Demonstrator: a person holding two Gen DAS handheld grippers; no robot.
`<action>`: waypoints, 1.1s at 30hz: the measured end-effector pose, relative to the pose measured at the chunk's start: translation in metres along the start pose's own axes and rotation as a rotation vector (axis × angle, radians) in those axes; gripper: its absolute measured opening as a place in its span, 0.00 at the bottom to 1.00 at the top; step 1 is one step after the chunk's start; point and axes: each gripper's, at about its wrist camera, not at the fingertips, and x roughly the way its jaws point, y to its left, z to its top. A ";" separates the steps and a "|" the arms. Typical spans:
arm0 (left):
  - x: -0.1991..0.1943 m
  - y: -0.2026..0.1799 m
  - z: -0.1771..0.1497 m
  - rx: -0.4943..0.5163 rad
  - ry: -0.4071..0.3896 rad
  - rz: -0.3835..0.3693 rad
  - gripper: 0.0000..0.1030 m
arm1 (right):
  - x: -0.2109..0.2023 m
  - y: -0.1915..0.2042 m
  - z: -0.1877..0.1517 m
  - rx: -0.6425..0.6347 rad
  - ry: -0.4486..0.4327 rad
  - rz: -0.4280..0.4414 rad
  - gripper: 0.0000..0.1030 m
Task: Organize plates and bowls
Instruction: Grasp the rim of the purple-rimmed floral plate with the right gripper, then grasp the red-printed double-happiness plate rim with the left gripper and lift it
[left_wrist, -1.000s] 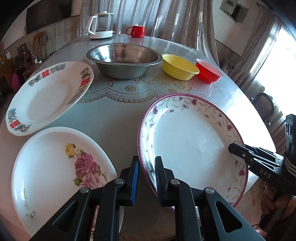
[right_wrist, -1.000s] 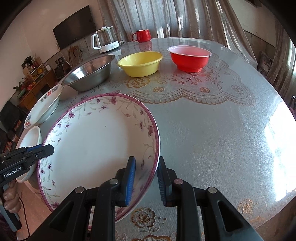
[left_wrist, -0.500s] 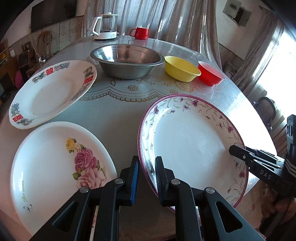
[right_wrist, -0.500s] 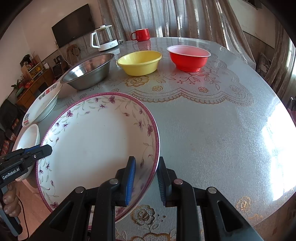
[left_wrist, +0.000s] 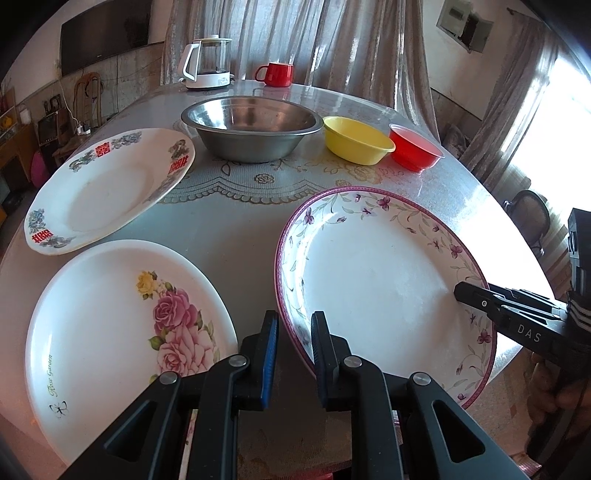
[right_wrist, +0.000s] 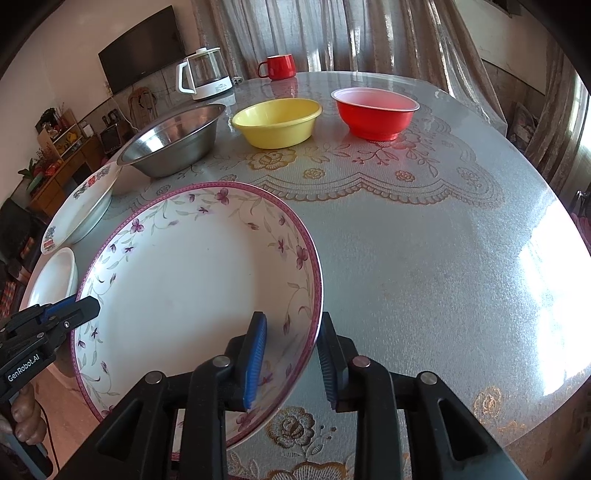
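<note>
A large plate with a purple floral rim (left_wrist: 376, 273) is held just above the table between both grippers; it also shows in the right wrist view (right_wrist: 192, 280). My left gripper (left_wrist: 293, 336) is shut on its left rim. My right gripper (right_wrist: 291, 350) is shut on its right rim. A rose plate (left_wrist: 110, 325) lies at the near left, and a plate with red characters (left_wrist: 103, 188) rests tilted behind it. A steel bowl (left_wrist: 251, 129), a yellow bowl (left_wrist: 356, 140) and a red bowl (left_wrist: 415, 151) stand in a row at the back.
A white kettle (left_wrist: 207, 62) and a red mug (left_wrist: 275, 74) stand at the table's far edge (left_wrist: 332, 90). Curtains hang behind. The right part of the lace-patterned table (right_wrist: 443, 258) lies beside the held plate.
The floral plate has shifted slightly between the grippers, and both cameras have risen a little. Both grips are unchanged.
</note>
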 end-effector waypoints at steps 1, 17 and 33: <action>0.000 0.000 0.000 0.000 -0.001 -0.003 0.17 | 0.000 -0.001 0.000 0.004 -0.001 -0.002 0.27; -0.026 0.011 0.001 -0.026 -0.074 0.020 0.22 | -0.023 -0.006 0.017 0.069 -0.108 -0.041 0.35; -0.045 0.065 0.005 -0.138 -0.119 0.084 0.25 | -0.010 0.069 0.047 -0.014 -0.064 0.280 0.45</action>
